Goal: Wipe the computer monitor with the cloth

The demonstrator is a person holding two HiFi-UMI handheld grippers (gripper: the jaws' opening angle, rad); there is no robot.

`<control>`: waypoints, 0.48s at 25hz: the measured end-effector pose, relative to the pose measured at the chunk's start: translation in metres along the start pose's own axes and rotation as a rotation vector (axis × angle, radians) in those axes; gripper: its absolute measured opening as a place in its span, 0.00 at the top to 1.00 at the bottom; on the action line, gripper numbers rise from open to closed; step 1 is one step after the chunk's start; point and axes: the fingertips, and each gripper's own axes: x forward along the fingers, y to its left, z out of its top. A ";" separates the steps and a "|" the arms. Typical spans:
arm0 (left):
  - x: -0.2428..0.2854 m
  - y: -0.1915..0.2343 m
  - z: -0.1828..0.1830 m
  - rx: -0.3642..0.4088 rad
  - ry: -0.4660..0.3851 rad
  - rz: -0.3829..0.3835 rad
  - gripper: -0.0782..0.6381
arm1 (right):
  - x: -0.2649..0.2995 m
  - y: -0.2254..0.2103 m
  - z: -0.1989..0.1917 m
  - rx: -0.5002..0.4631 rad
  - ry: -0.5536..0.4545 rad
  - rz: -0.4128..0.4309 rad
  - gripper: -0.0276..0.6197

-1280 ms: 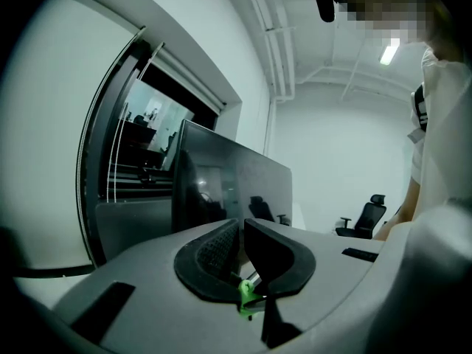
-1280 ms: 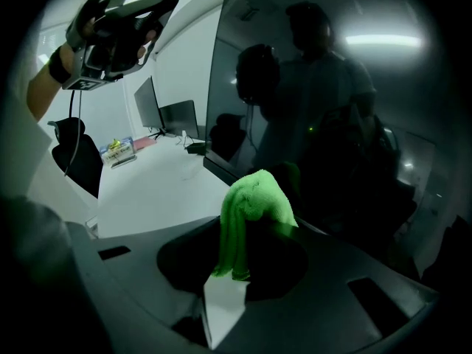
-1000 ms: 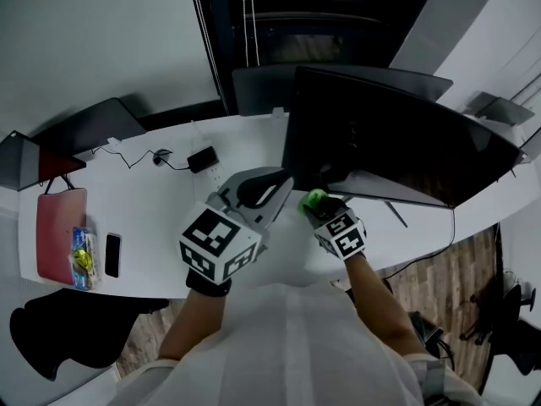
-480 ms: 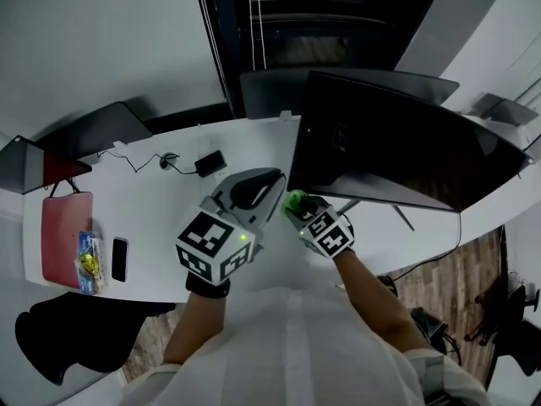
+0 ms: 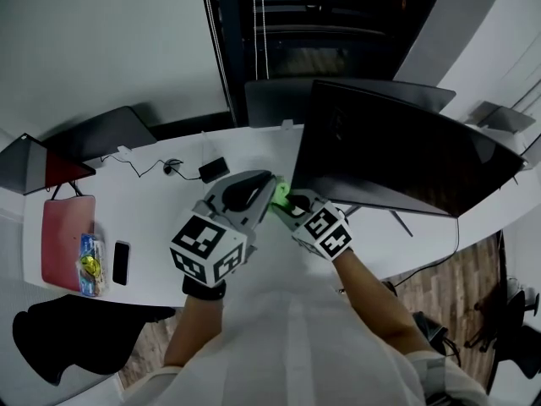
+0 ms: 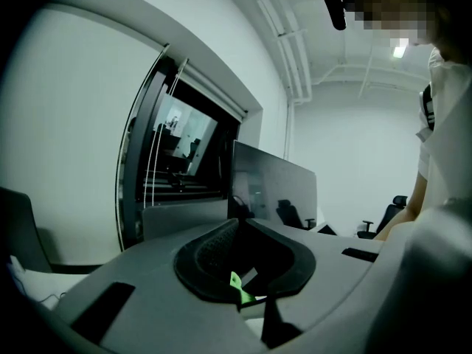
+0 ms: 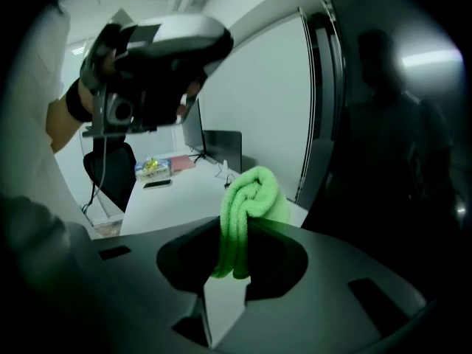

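Right gripper [image 5: 286,203] is found clamped on a folded green cloth [image 5: 280,194]. In the right gripper view the cloth is seen pinched between both jaws, with its fold bulging above them. It is held above the desk [image 5: 152,214], just beside the lower left corner of the monitor [image 5: 397,150]; contact with the screen cannot be confirmed. Left gripper [image 5: 267,179] is noted with jaws brought together and nothing between them, its tips close beside the cloth. The monitor is placed toward the desk's right end, with its screen dark. A phone [image 5: 120,262] and a red case [image 5: 63,237] are recorded at the desk's left edge. An adapter [image 5: 213,169] is recorded near the far edge.
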 end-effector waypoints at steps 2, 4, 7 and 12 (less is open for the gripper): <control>-0.005 0.001 0.004 0.006 -0.008 0.006 0.84 | -0.010 -0.002 0.030 -0.022 -0.045 -0.012 0.85; -0.010 0.001 0.008 0.013 -0.018 0.010 0.84 | -0.022 -0.006 0.058 -0.046 -0.076 -0.032 0.85; -0.018 0.002 0.015 0.024 -0.032 0.016 0.84 | -0.039 -0.016 0.097 -0.059 -0.118 -0.082 0.85; -0.031 0.003 0.021 0.029 -0.056 0.026 0.84 | -0.075 -0.040 0.163 -0.032 -0.234 -0.205 0.85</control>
